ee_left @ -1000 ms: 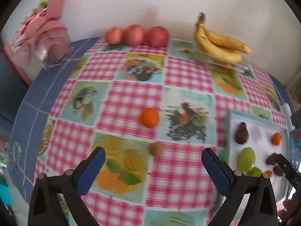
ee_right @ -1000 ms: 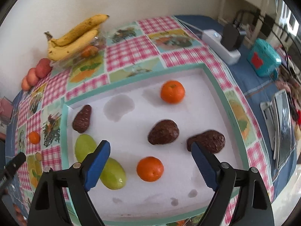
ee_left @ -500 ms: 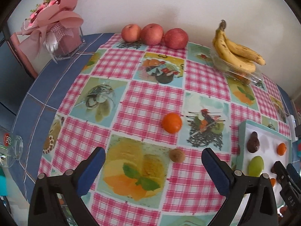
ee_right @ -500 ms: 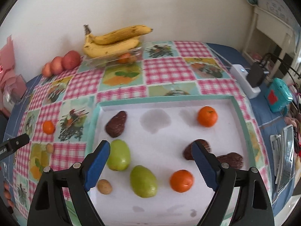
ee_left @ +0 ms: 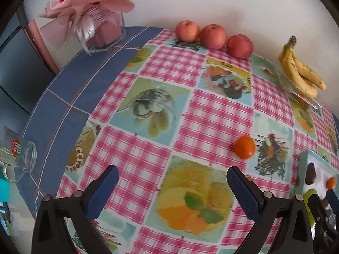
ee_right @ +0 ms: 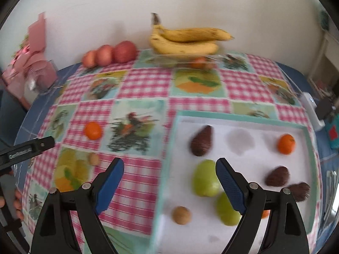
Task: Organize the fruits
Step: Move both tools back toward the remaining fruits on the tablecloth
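A white tray with a teal rim point(ee_right: 233, 117) lies on the checked tablecloth and holds two green fruits point(ee_right: 204, 178), three dark brown fruits point(ee_right: 201, 140), a tangerine point(ee_right: 286, 144) and a small brown fruit point(ee_right: 181, 214). A loose tangerine point(ee_left: 244, 147) point(ee_right: 92, 130) and a small brown fruit point(ee_right: 93, 158) lie on the cloth left of the tray. My left gripper point(ee_left: 171, 190) is open and empty above the cloth, left of the loose tangerine. My right gripper point(ee_right: 169, 182) is open and empty over the tray's left edge.
Three apples point(ee_left: 213, 36) and a banana bunch point(ee_left: 300, 74) on a clear container stand by the back wall. A pink bouquet in a glass vase point(ee_left: 95, 21) is at the back left. A glass mug point(ee_left: 19, 158) stands on the blue cloth at left. A white power strip point(ee_right: 311, 110) lies at right.
Both grippers have swung left: the tray slid to the right in both views. The small brown fruit on the cloth is now mostly hidden behind my left gripper's right finger.
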Demonstrator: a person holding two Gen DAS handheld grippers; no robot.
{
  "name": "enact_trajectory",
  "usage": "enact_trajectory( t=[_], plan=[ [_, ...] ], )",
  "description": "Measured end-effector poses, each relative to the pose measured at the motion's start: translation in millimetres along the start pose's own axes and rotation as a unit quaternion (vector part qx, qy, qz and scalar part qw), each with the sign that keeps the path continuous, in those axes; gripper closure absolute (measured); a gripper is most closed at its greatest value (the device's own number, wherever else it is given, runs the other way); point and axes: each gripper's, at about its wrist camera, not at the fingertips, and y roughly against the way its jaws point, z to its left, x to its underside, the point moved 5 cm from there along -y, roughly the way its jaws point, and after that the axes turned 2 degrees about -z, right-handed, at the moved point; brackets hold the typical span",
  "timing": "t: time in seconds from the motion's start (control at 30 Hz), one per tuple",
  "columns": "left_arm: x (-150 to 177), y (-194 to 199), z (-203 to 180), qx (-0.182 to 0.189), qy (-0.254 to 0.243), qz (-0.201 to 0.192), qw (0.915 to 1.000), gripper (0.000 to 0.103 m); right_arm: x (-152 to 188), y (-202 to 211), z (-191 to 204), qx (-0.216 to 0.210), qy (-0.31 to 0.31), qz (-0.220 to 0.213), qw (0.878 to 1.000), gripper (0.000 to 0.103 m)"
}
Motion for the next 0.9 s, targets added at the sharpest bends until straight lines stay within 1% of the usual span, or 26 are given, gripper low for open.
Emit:
enact_trajectory(
  t=[0.07, 0.13, 0.23, 0.33, 0.5, 0.57, 0.63, 0.7, 0.9],
  plan=[
    [-1.0, -2.6, 5.8, 0.002, 0.008, 0.001, 1.0000, 0.000, -4.7, -0.2, 17.6, -0.007, 0.017, -0.008, 1.000, 0.014],
    [-1.7, -5.2, 10.9, 0.006, 0.016, 0.003, 0.9999, 0.000, -8.4, -1.4, 27.4, -0.017, 0.017, -0.009, 1.000, 0.014],
    [-2.9, -8.3, 15.2, 0.008, 0.022, 0.005, 0.9997, 0.000, -12.1, -9.4, 40.3, -0.049, -0.001, 0.004, 0.999, 0.014],
    [-4.4, -11.7, 18.8, 0.005, 0.029, 0.006, 0.9996, 0.000, -13.2, -16.8, 52.2, -0.067, 0.000, 0.010, 0.998, 0.014],
    [-6.3, -17.6, 31.4, 0.013, 0.067, -0.001, 0.9977, 0.000, -11.9, -32.0, 76.2, -0.062, 0.024, 0.019, 0.998, 0.015],
    [-6.2, -21.1, 35.4, 0.012, 0.071, 0.002, 0.9974, 0.000, -8.4, -40.2, 83.7, -0.069, 0.027, 0.030, 0.997, 0.020],
    [-5.1, -25.6, 38.4, 0.010, 0.074, 0.007, 0.9972, 0.000, -4.0, -48.7, 92.2, -0.069, 0.041, 0.043, 0.996, 0.032],
    [-3.5, -28.4, 39.9, 0.011, 0.077, 0.012, 0.9969, 0.000, 0.8, -57.3, 101.8, -0.066, 0.060, 0.055, 0.994, 0.036],
    [-1.9, -34.5, 36.5, 0.018, 0.076, 0.020, 0.9968, 0.000, 10.6, -69.9, 121.8, -0.077, 0.084, 0.070, 0.991, 0.047]
  ],
)
